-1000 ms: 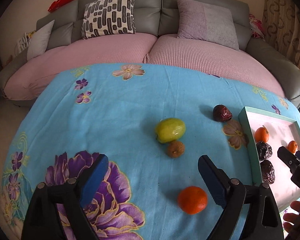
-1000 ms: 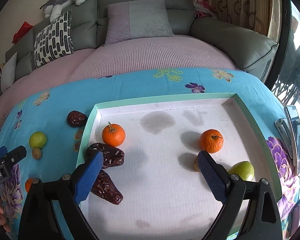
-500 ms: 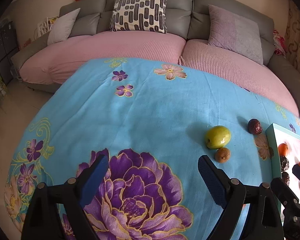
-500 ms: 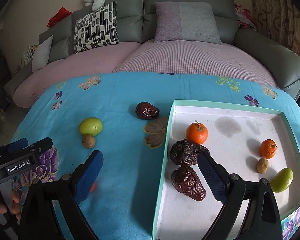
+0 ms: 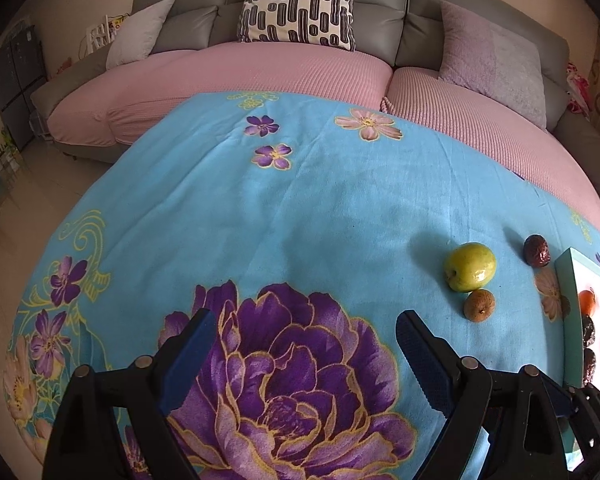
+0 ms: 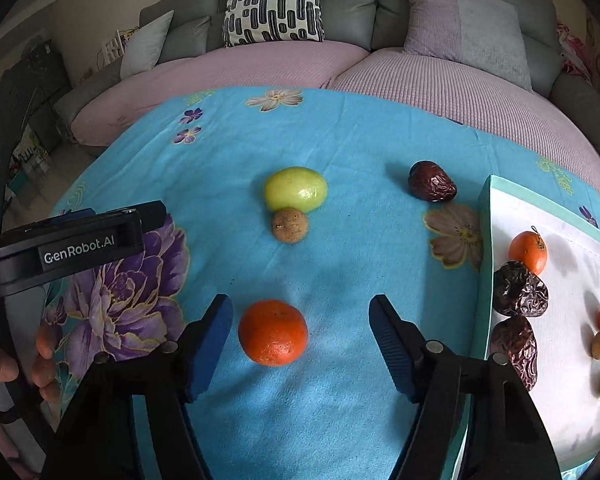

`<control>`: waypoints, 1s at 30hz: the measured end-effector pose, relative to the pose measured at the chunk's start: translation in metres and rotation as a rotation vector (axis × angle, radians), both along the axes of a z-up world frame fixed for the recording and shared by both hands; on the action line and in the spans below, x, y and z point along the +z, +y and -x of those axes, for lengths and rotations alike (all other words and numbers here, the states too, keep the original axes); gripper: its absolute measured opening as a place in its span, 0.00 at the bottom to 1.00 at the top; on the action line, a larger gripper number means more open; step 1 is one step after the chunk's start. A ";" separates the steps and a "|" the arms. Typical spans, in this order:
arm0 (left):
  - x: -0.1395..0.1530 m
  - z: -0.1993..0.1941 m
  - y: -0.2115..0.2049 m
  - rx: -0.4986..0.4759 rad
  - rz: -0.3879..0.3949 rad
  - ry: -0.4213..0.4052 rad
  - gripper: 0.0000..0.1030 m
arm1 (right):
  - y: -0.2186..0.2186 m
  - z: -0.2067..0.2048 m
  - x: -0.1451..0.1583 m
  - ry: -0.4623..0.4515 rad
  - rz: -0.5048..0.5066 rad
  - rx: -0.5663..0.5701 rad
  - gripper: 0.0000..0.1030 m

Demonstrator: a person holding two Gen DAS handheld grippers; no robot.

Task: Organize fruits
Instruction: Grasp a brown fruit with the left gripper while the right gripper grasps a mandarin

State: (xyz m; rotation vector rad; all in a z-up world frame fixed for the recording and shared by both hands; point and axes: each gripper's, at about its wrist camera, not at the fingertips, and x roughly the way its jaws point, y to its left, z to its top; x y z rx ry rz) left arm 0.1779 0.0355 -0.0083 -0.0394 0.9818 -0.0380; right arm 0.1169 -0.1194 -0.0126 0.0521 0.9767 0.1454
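Blue floral cloth (image 6: 360, 152) covers the work surface; sofa (image 6: 440, 4) behind. The teal-rimmed tray (image 6: 485, 240) sits at the right edge of the cloth and already carries two small oranges, two dark wrinkled dates, a small brown fruit and a green one.

Loose on the cloth: green fruit (image 6: 295, 189) touching a small brown fruit (image 6: 290, 225) on its near side, a dark date (image 6: 431, 187) near the tray's far corner, and an orange (image 6: 273, 332) closest to the operator.

Right gripper (image 6: 302, 336): jaws spread wide, holding nothing. The orange lies between the two fingers, nearer the left one, apart from both, judging by the cloth visible on each side. The orange is roundish, so no long axis to align to.

Left gripper (image 5: 302, 356): jaws also spread, empty, over the purple peony print (image 5: 284, 380); the green and brown fruit are well off to its right, orange not in its view.

Judgement: the right gripper is the nearer tool. The orange sits slightly left of jaw centre, so a small leftward shift before closing would centre it; the tray lies to the right for the transfer.
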 end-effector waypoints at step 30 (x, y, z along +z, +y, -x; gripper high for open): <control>-0.011 -0.015 -0.096 -0.264 0.165 0.025 0.44 | -0.097 0.019 0.029 -0.092 -0.045 -0.256 0.38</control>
